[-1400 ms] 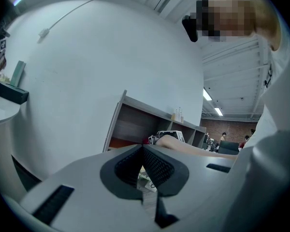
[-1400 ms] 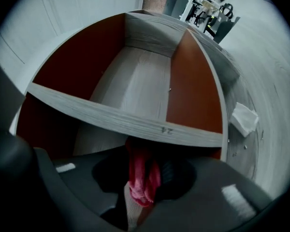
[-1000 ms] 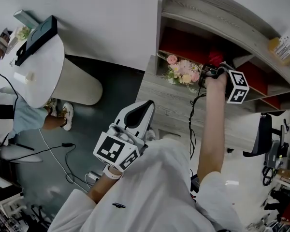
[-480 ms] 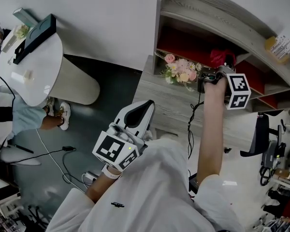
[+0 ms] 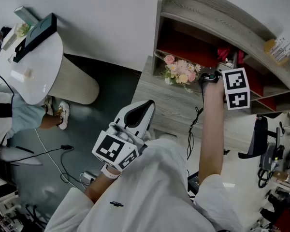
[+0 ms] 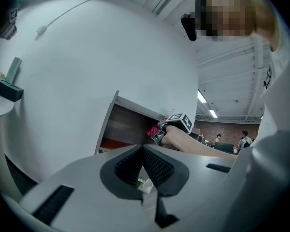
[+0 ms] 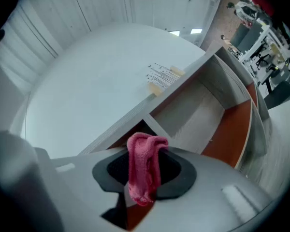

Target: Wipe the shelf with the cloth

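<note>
Close by the person's waist the left gripper [image 5: 146,106] has its jaws pressed together (nothing between them), while farther off the right gripper [image 5: 220,66] pinches the pink cloth [image 7: 144,163] inside the shelf [image 5: 208,21], near its upright divider, beside the flowers [image 5: 181,71].

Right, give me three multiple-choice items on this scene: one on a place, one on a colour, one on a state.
1. Where do the flowers stand?
A) on the round table
B) on the grey shelf ledge, beside the right tool
C) on the floor

2. What colour is the cloth?
A) blue
B) white
C) pink

3. How is the right tool?
A) shut on the cloth
B) open and empty
C) lying on the shelf

Answers:
1 B: the head view shows the bunch on the ledge.
2 C: the right gripper view shows pink fabric.
3 A: its jaws pinch the cloth between them.
</note>
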The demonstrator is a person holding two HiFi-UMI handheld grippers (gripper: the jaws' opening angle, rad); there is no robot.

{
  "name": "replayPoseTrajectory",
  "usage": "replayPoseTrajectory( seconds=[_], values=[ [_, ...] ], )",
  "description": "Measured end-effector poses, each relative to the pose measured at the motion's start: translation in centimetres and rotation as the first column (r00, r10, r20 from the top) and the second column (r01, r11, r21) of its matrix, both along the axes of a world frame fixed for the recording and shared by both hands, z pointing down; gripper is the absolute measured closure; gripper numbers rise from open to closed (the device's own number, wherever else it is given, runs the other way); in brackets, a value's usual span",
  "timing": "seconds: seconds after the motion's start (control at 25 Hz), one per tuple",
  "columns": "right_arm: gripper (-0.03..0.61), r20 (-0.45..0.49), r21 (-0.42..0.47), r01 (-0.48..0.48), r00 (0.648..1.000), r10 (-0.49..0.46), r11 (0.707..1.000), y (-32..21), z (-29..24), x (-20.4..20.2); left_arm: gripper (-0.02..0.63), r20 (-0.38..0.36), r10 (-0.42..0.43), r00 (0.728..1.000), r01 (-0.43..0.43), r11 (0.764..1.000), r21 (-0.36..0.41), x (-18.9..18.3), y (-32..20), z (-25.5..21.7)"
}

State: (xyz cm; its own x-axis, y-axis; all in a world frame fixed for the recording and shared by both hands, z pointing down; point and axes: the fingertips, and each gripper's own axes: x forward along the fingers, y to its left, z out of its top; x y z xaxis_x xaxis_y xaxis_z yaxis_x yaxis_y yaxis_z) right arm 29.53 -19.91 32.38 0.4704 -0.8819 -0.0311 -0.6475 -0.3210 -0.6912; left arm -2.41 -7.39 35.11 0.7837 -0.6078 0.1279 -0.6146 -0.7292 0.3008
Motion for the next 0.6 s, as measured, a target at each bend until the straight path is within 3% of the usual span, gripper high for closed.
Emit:
replayPoseTrajectory(
  seconds=[0.24, 0.36, 0.6],
  values=[
    [0.465, -0.127, -0.063, 0.013, 0.992, -0.021, 0.998, -0.7, -1.4, -0.4, 0.612, 0.0, -0.007, 1.0, 0.007, 1.0, -0.004, -0.3, -0.1, 0.0],
    [0.465, -0.237, -0.14, 0.018, 0.97, -0.052, 0.99, -1.1, -1.6, -0.7, 0.612, 0.0, -0.007, 1.0, 0.007, 1.0, -0.007, -0.3, -0.1, 0.2],
    [0.463, -0.359, -0.204, 0.022, 0.928, -0.096, 0.979, -2.5, -1.6, -1.5, 0.612, -0.001, -0.014, 1.0, 0.014, 1.0, -0.009, -0.6, -0.3, 0.3]
  ],
)
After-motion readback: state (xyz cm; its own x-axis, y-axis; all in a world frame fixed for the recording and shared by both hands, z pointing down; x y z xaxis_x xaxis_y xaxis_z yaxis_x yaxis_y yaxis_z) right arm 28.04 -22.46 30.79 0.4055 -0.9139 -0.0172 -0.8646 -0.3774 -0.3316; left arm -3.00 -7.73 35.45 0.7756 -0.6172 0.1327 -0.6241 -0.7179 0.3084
